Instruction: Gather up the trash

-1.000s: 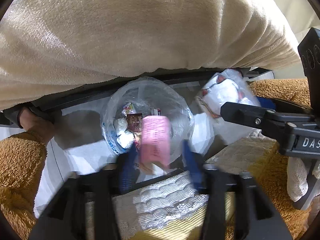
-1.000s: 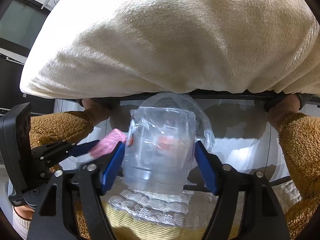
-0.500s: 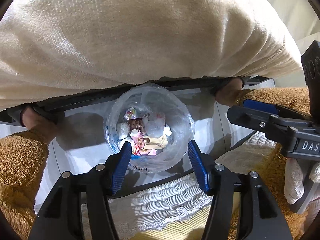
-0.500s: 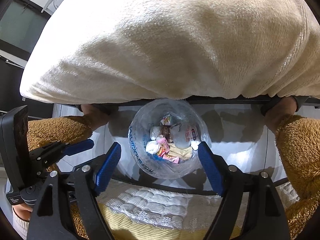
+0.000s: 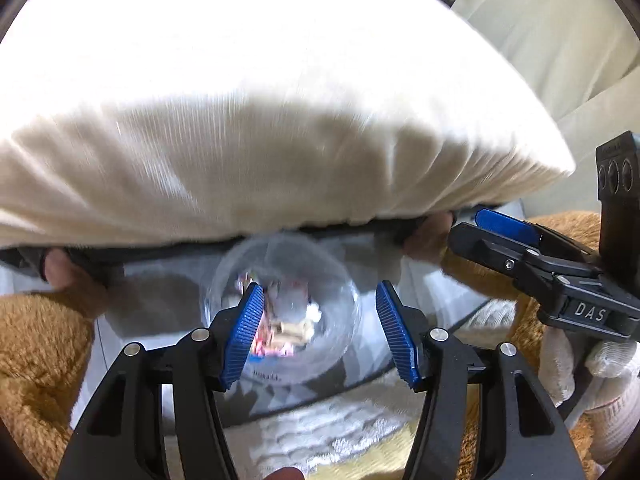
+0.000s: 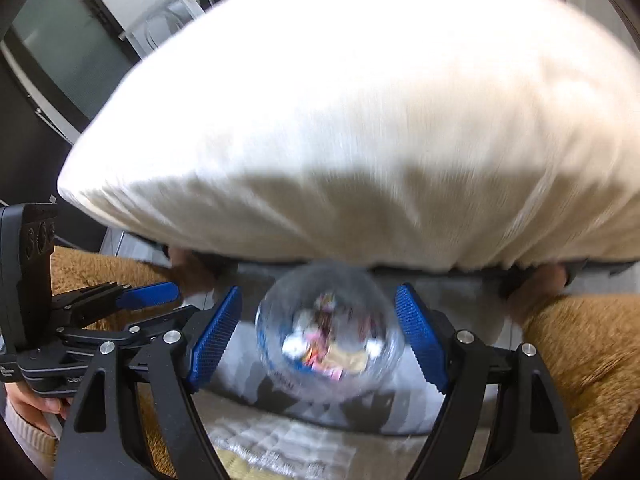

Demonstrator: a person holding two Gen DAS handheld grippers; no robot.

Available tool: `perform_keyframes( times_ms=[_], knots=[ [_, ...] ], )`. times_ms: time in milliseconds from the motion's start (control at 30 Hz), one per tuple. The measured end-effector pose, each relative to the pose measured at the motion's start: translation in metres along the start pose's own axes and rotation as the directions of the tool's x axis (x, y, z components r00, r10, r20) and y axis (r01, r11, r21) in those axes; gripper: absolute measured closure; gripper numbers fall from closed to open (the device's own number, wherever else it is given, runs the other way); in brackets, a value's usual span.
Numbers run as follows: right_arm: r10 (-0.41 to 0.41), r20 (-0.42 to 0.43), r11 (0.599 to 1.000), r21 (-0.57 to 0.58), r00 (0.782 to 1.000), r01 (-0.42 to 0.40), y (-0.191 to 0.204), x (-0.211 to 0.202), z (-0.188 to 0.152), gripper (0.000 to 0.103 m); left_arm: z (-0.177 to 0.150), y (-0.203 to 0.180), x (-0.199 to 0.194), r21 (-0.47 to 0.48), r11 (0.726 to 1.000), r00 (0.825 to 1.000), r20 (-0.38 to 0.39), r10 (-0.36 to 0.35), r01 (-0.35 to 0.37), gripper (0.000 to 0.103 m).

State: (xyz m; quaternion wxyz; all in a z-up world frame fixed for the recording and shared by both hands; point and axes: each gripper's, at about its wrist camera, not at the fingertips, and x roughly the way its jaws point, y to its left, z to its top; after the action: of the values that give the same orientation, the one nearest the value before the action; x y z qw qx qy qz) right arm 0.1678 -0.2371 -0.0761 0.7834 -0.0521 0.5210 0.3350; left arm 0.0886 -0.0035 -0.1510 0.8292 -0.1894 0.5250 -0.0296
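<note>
A clear plastic-lined trash bin stands on the pale floor below me, holding wrappers, tissues and a clear cup. It also shows in the right wrist view. My left gripper is open and empty above the bin. My right gripper is open and empty above the bin too. The right gripper shows at the right in the left wrist view; the left gripper shows at the left in the right wrist view. Both views are blurred.
A large cream pillow fills the upper half of both views, just above the bin. Brown fuzzy sleeves flank the bin. A white-and-yellow lace-edged cushion lies at the near edge.
The pink packet and the clear cup dropped from my grippers into the bin. Both grippers have since tilted upward, so the bin looks smaller and lower, and more room shows above the pillow.
</note>
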Motion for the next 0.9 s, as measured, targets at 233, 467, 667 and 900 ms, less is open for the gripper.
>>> perform_keyframes(
  times_ms=[233,467,667,900],
  knots=[
    [-0.003,0.206,0.996,-0.084,0.978,0.021,0.013,-0.037,0.0,0.025,0.001,-0.022,-0.038,0.102,0.993,0.973,0.231,0.026,-0.051,0.033],
    [0.013,0.358,0.991,-0.131,0.934,0.037,0.019,-0.068,-0.002,0.025,0.0,-0.031,-0.07,0.137,0.981,0.904,0.422,0.065,-0.134,0.033],
    [0.029,0.426,0.991,-0.132,0.904,0.03,0.017,-0.087,0.0,0.025,0.0,-0.027,-0.095,0.109,0.983,0.845,0.531,0.068,-0.148,0.015],
    [-0.027,0.55,0.976,-0.165,0.835,0.14,0.015,-0.106,-0.002,0.005,-0.004,-0.025,-0.119,0.078,0.975,0.764,0.635,0.111,-0.206,0.006]
  ],
)
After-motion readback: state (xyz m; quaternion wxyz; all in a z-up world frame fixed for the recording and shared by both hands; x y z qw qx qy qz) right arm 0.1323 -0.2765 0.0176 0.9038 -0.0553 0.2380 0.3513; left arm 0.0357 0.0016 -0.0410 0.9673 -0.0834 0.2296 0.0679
